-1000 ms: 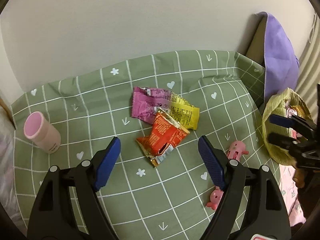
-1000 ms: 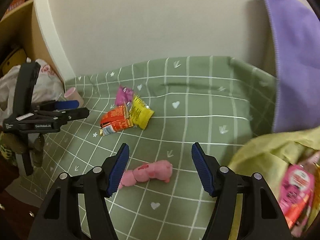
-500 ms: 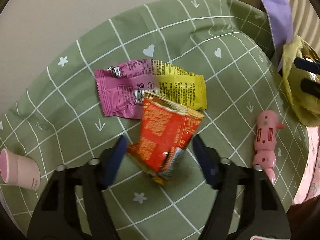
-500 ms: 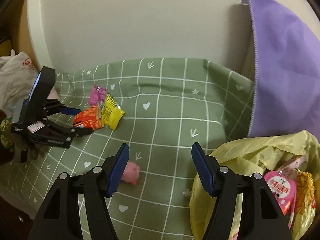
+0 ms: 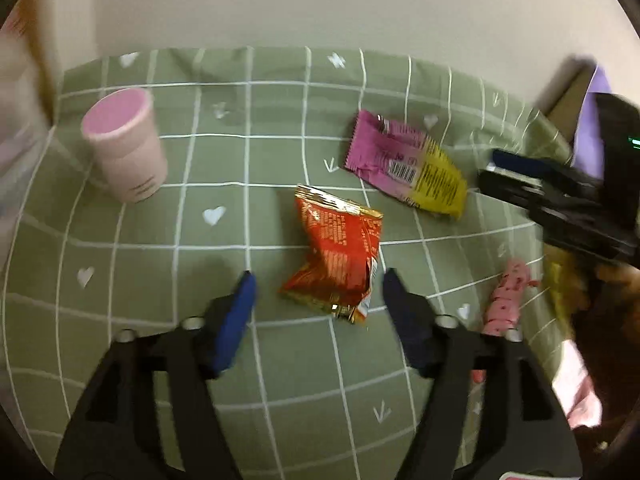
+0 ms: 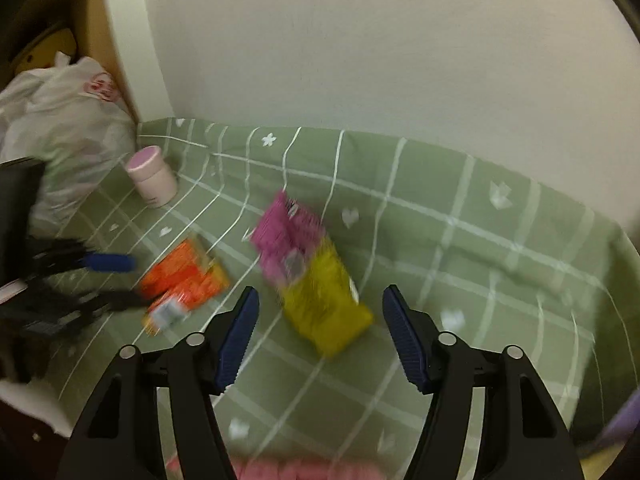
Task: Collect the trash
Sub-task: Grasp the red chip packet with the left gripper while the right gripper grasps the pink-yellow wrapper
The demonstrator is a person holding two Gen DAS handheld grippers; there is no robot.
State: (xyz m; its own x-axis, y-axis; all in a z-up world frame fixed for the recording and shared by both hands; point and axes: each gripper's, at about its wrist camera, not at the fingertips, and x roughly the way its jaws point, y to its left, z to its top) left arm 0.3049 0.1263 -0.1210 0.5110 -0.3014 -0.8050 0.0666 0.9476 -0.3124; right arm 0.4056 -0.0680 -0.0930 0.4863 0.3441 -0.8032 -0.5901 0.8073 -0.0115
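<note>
Left gripper [image 5: 316, 292] opening, jaws straddling near end of red wrapper [image 5: 334, 254], long axis running far; right gripper [image 6: 318, 308] released over pink-yellow wrapper [image 6: 310, 274].

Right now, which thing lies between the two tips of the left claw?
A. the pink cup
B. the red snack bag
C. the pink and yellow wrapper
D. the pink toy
B: in the left wrist view the red snack bag lies on the green cloth between the tips of the left claw, which are apart and not touching it.

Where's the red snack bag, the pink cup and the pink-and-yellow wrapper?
red snack bag [image 5: 336, 256]: left wrist view, middle of its crinkled front.
pink cup [image 5: 128, 152]: left wrist view, its side wall.
pink-and-yellow wrapper [image 6: 308, 272]: right wrist view, where pink meets yellow.
</note>
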